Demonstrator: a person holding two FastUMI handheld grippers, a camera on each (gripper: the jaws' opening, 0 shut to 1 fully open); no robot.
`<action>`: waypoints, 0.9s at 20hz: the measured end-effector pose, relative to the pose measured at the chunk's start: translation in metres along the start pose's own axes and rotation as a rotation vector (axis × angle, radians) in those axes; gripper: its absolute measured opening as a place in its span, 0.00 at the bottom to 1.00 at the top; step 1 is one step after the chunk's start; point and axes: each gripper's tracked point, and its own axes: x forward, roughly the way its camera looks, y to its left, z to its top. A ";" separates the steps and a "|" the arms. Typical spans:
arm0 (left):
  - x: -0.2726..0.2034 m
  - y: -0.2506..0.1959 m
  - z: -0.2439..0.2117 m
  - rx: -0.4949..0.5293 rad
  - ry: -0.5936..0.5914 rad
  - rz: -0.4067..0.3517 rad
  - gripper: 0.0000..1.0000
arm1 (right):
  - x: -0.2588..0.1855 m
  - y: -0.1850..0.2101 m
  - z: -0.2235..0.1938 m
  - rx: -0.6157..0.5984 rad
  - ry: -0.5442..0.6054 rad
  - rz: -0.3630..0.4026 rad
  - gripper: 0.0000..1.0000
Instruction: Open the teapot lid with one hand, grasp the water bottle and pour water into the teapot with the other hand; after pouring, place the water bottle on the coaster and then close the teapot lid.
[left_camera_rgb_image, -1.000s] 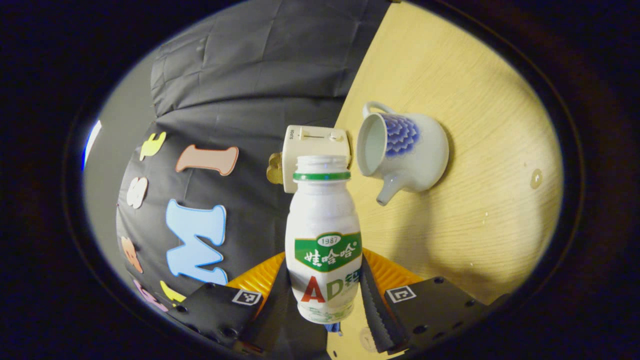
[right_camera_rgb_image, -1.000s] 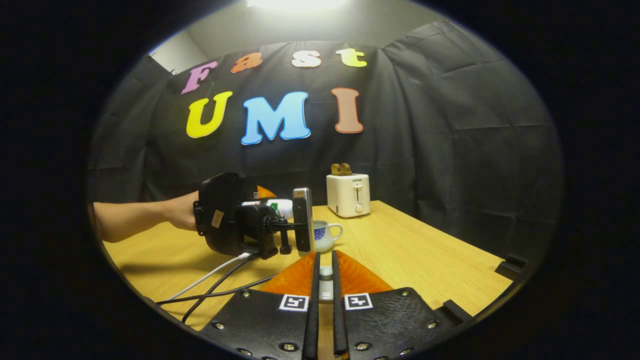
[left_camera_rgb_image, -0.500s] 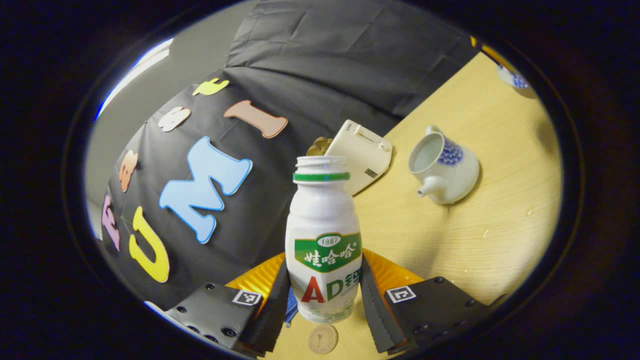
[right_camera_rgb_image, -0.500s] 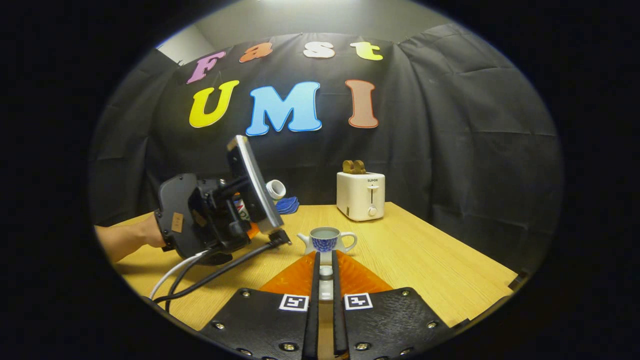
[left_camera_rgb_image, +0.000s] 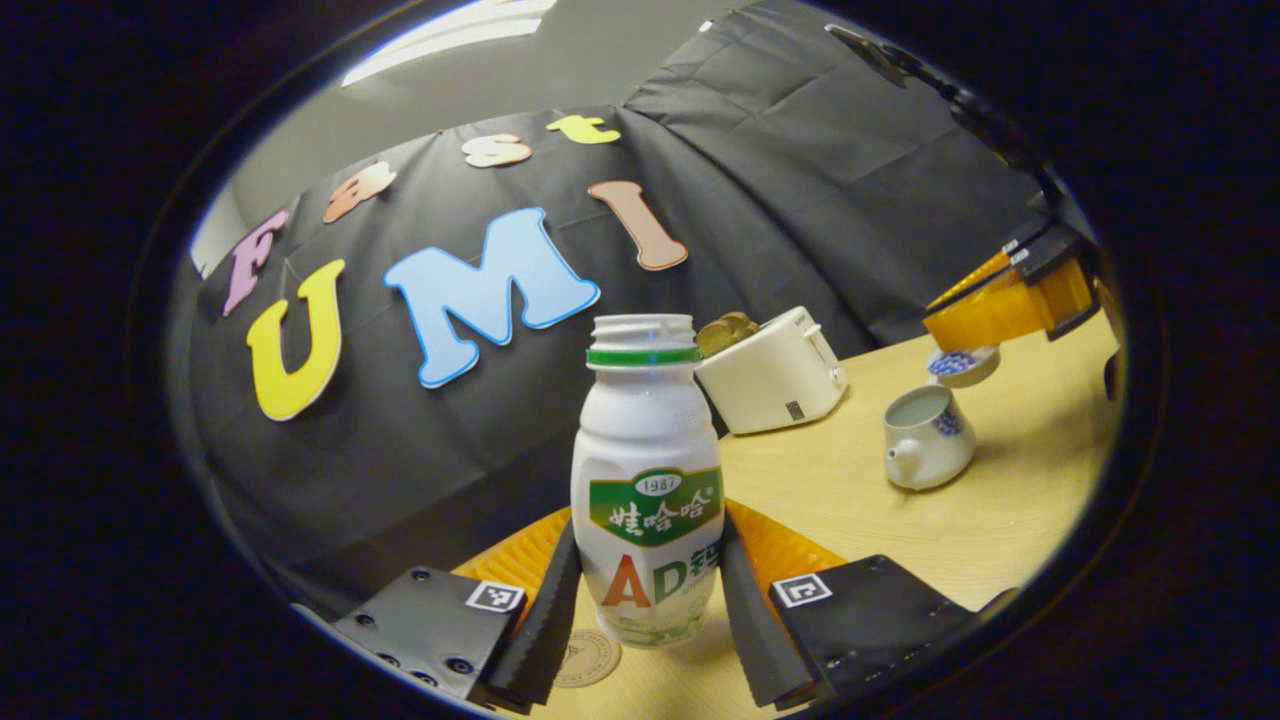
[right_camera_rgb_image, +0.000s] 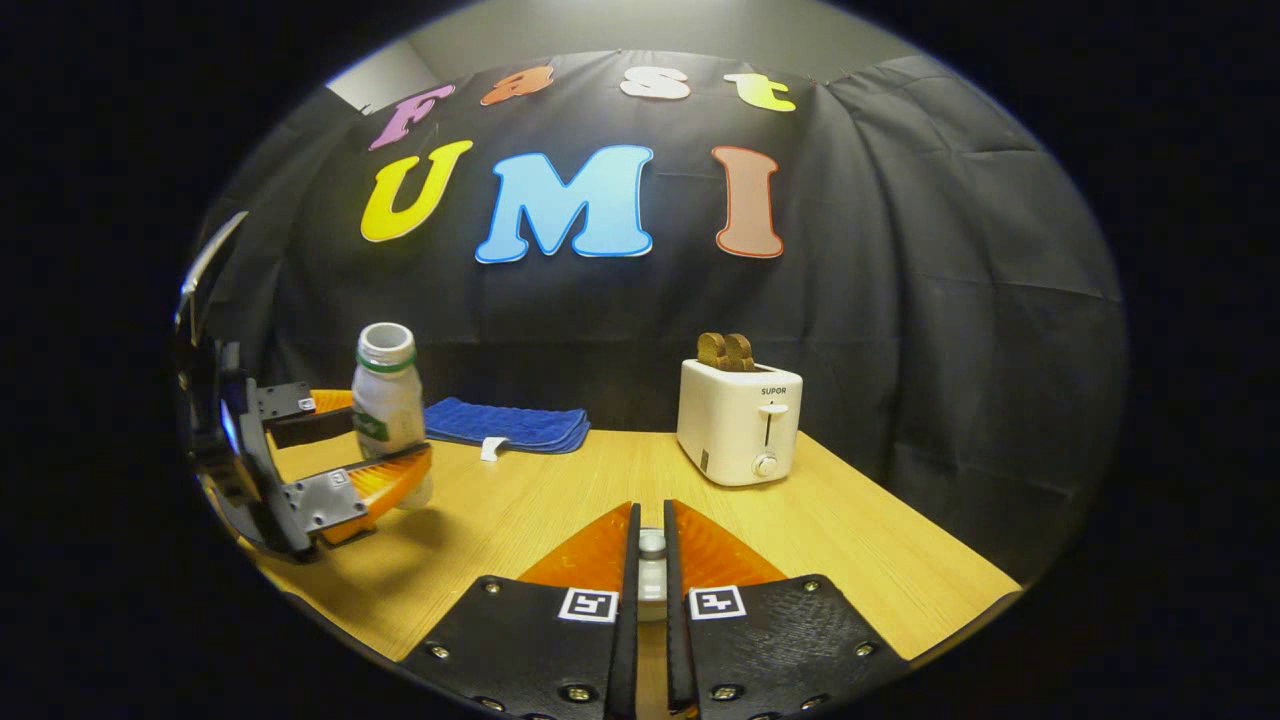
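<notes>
A: Where's the water bottle (left_camera_rgb_image: 645, 480)?

B: Upright between the fingers of the left gripper (left_camera_rgb_image: 646, 610), which pinches its lower body from both sides. Its base sits just above the tabletop (left_camera_rgb_image: 880, 520), with the round coaster (left_camera_rgb_image: 587, 657) peeking out beside and slightly in front of it.

A: And the teapot (left_camera_rgb_image: 925, 437)?

B: Off to the side, open at the top, pale inside. The right gripper (right_camera_rgb_image: 651, 570) is pressed together on the small knob of the lid (left_camera_rgb_image: 960, 364) (held up just above the pot).

A: So which step?

B: I'd judge it's setting the bottle down. The base needs centring over the coaster, then lowering flat before the fingers part. After that the lid goes back on.
</notes>
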 end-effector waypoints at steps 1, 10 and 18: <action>0.002 0.011 -0.005 -0.051 0.016 0.001 0.81 | 0.011 0.004 0.001 0.002 0.003 0.004 0.12; 0.007 0.091 -0.019 -0.496 0.021 0.086 0.81 | 0.042 0.007 -0.029 0.016 0.059 0.003 0.12; 0.002 0.119 -0.032 -0.546 0.024 0.165 0.80 | 0.037 0.007 -0.023 0.007 0.015 -0.006 0.22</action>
